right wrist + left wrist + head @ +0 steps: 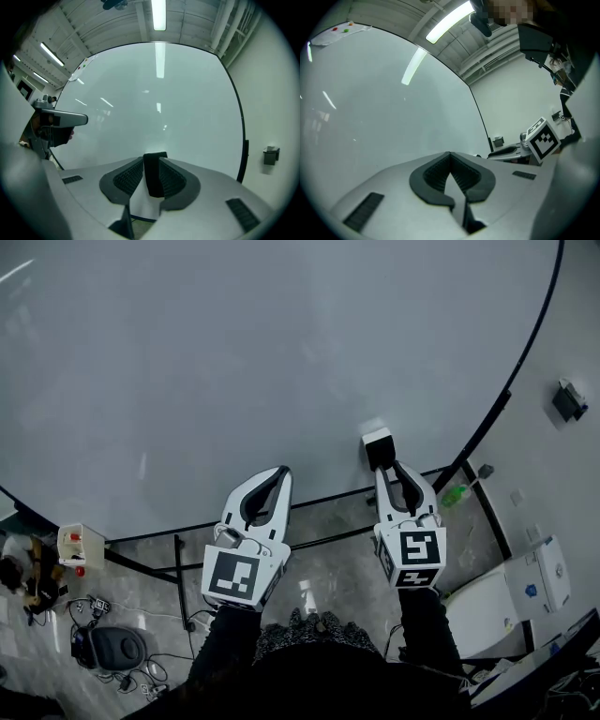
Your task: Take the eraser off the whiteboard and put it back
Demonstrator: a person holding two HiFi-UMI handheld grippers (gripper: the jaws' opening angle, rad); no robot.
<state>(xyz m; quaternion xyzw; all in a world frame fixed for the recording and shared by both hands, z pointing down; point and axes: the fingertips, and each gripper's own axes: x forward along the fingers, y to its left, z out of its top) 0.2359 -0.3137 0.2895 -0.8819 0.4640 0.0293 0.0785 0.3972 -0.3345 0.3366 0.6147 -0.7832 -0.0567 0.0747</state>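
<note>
The eraser [377,446], a small block with a white top and a black body, sits against the lower right of the big whiteboard [234,362]. My right gripper [391,468] points at it with a jaw on either side. In the right gripper view the black eraser [154,173] stands upright between the ribbed pads [127,177], with a sliver of gap on its left side, so the right gripper [151,161] is open around it. My left gripper [274,479] hangs to the left, near the board's lower edge. Its tips meet, so the left gripper [450,155] is shut on nothing.
The board's black frame [497,409] curves down the right side, with stand bars [309,542] below it. On the floor are a small box [80,545] and a black bag [117,648] at left, a green bottle [455,493] and a white unit [525,587] at right.
</note>
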